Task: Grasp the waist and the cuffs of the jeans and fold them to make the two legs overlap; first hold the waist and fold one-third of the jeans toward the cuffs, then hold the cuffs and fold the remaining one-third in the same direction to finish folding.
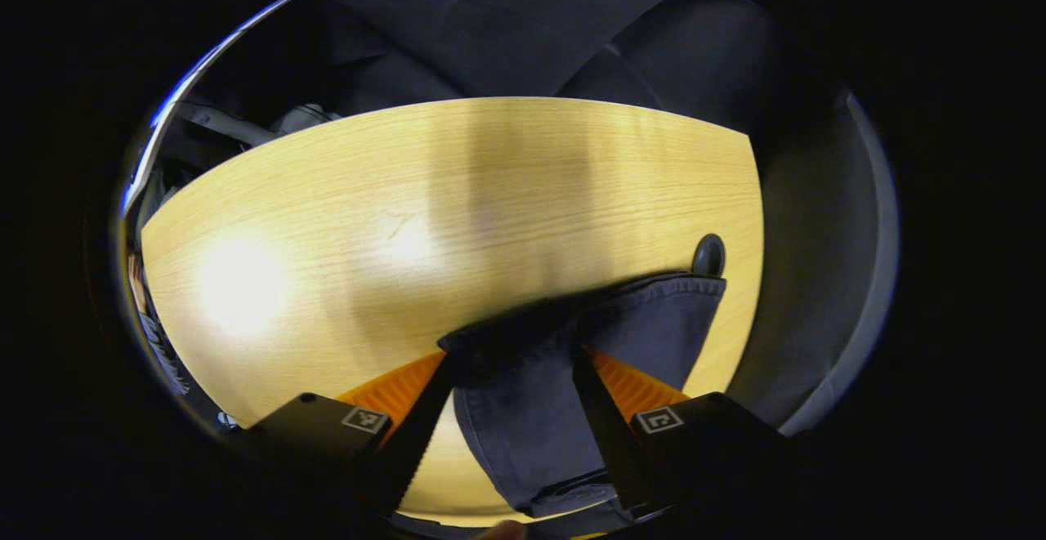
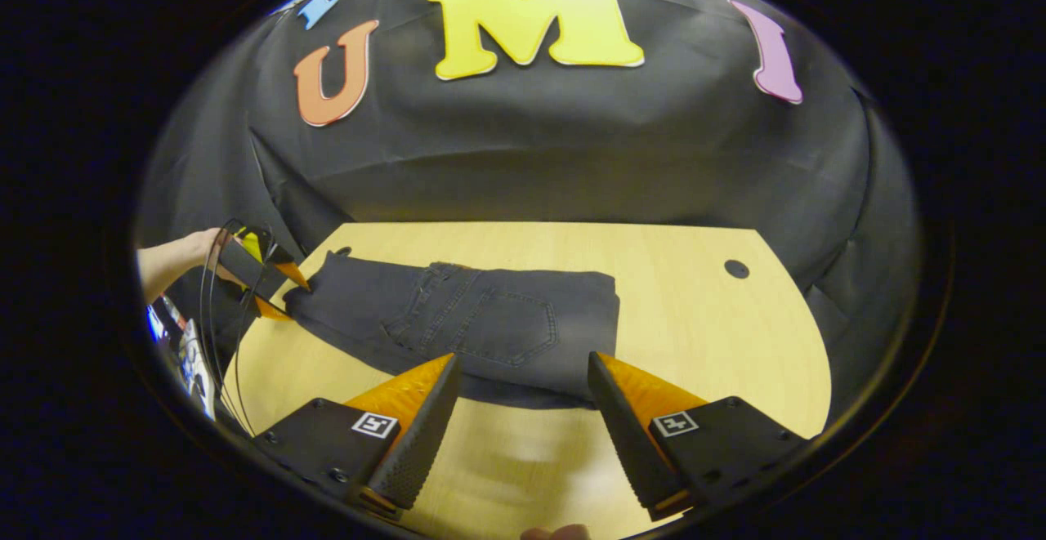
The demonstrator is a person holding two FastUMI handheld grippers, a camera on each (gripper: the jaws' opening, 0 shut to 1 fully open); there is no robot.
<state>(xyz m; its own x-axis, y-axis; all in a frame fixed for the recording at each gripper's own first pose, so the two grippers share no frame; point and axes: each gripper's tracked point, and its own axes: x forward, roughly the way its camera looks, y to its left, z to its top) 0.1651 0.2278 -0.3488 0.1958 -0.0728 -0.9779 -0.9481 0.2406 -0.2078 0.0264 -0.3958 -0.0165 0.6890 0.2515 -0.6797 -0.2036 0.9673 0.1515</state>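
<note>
A pale wooden table (image 2: 695,311) stood before black cloth, carrying dark denim jeans (image 2: 490,319) folded lengthwise.

The left gripper (image 1: 511,377) straddled the cuff end, whether clamped could not be told; the right gripper (image 2: 523,393) hovered wide apart, holding nothing, near the waist. It judged best to pinch both waist layers squarely before folding.

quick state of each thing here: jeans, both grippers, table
jeans: lying on the table, partly folded, back pocket up, one end at the left gripper
left gripper: fingers open, denim between them; grip cannot be told
right gripper: open, holds nothing, above the table in front of the jeans
table: wooden, bare beside the jeans
</note>
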